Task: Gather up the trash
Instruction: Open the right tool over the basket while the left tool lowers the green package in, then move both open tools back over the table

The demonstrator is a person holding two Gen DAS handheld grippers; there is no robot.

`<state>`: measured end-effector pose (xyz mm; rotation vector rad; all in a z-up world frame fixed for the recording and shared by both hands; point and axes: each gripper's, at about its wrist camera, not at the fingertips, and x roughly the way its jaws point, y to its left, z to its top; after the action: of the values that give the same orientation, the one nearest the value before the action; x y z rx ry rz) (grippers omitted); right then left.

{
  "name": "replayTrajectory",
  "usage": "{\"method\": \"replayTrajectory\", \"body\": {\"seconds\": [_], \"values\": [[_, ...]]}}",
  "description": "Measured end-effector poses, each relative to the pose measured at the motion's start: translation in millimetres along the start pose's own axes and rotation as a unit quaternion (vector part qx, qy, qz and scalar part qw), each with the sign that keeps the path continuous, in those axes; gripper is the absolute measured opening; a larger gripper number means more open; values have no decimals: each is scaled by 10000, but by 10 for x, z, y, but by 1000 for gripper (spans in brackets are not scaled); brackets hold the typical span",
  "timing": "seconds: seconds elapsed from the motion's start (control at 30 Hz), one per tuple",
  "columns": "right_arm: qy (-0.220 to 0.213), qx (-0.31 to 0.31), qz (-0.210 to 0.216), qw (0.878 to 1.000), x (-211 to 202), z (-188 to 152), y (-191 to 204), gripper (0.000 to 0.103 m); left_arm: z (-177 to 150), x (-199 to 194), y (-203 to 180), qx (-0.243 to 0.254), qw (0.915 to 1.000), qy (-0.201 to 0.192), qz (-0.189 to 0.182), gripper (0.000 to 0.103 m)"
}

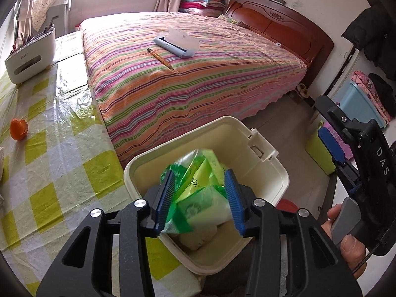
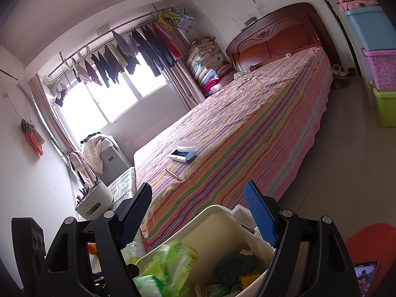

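While above the bin [image 1: 277, 173], green wrapper [image 1: 198, 180] between left gripper [image 1: 200, 198] pads.

text: "DAS" | on: black body of the right gripper [image 1: 331, 146] | place: right of the cream bin [image 1: 279, 173], letters running down its side || other print: logo on the white holder [image 1: 31, 57] and marks on the green wrapper [image 1: 198, 193] over the bin, both too blurred to read
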<state>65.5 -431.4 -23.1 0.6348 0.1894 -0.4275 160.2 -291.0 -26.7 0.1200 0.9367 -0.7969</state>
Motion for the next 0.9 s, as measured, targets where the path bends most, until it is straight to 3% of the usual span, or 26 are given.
{"method": "replayTrajectory", "body": {"seconds": [0.03,0.37,0.5,0.57,0.9], "values": [[1,0,1,10000,1,-1,2,75,2,3,-28,-8,10000,-20,40,62],[131,24,132,9998,30,-33,64,75,-88,-208,-13,307,9988,-148,358,70],[217,-58,201,9995,65,-69,164,75,-117,-401,176,327,9976,-208,572,72],[252,-109,224,9994,74,-80,209,75,-127,-497,288,291,9970,-229,682,78],[502,-446,282,9973,175,-199,507,75,-188,-986,974,-35,9922,-432,1169,78]]}}
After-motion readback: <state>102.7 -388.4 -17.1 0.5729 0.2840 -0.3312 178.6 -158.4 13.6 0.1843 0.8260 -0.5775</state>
